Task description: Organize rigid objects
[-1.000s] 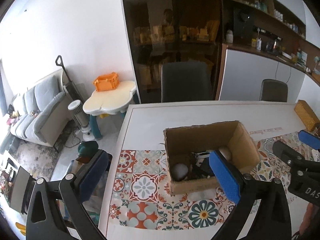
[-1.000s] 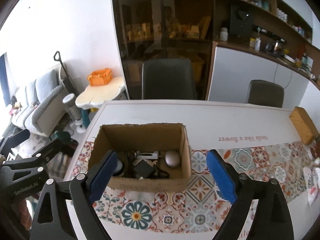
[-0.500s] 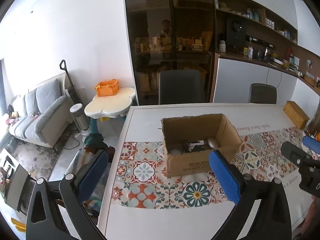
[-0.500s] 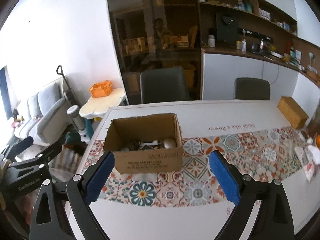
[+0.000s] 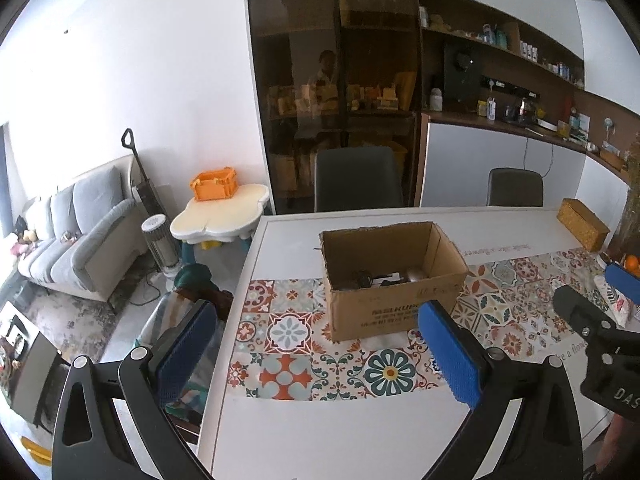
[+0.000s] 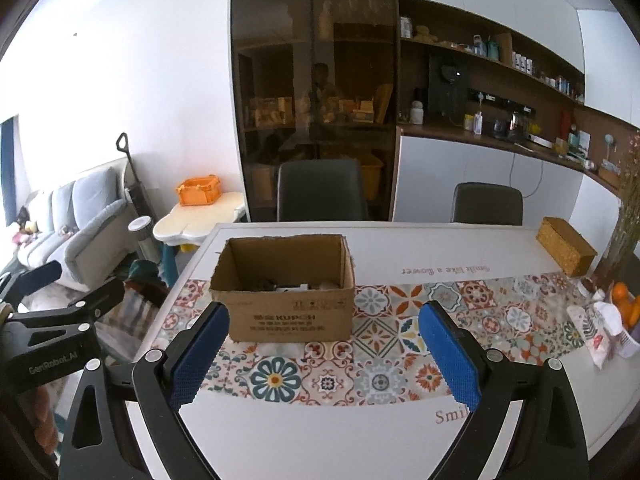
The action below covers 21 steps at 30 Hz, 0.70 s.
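Observation:
An open cardboard box [image 5: 394,308] [image 6: 288,316] stands on the patterned table runner [image 5: 304,344] [image 6: 400,360], holding several small dark and pale items [image 5: 384,278] that are mostly hidden by its walls. My left gripper [image 5: 320,352] hangs open and empty, well back from the box and to its left. My right gripper [image 6: 326,350] is also open and empty, held back in front of the box. The right gripper's black body shows at the right edge of the left wrist view.
A white table [image 6: 320,432] carries a woven box [image 6: 566,250] at the far right, plus packets and oranges [image 6: 622,304]. Two dark chairs [image 6: 320,190] stand behind it. To the left are a small cream table with an orange crate [image 5: 214,186] and a grey sofa [image 5: 72,232].
Both grippers have pulled back and up from the box, which now looks smaller and farther away. Less of its contents can be seen. Both stay open.

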Tool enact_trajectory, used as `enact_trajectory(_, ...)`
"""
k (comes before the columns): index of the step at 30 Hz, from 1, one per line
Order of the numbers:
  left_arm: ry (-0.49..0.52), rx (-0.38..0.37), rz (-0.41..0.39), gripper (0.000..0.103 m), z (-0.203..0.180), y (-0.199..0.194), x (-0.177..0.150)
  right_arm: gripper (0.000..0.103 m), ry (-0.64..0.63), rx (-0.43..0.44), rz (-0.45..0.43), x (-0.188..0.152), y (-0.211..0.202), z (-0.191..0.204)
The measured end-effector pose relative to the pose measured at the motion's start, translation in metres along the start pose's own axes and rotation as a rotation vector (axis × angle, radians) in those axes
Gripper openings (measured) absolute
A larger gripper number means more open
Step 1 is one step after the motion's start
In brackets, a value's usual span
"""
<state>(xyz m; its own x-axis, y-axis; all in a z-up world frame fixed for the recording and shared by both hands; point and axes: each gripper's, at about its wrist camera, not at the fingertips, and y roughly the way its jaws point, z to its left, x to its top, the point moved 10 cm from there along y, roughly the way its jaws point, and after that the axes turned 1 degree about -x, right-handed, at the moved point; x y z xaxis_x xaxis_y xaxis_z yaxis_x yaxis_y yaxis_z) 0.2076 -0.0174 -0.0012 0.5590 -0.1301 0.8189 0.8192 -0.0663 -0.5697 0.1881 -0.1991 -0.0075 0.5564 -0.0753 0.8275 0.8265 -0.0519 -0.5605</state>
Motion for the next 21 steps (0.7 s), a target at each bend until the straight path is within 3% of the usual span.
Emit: enact_trajectory(21, 0.006, 0.019, -0.055, 0.103, 0.004, -0.016, 0.004, 0.096, -0.001, 0.002, -0.025, 0.008, -0.008, 0.0)
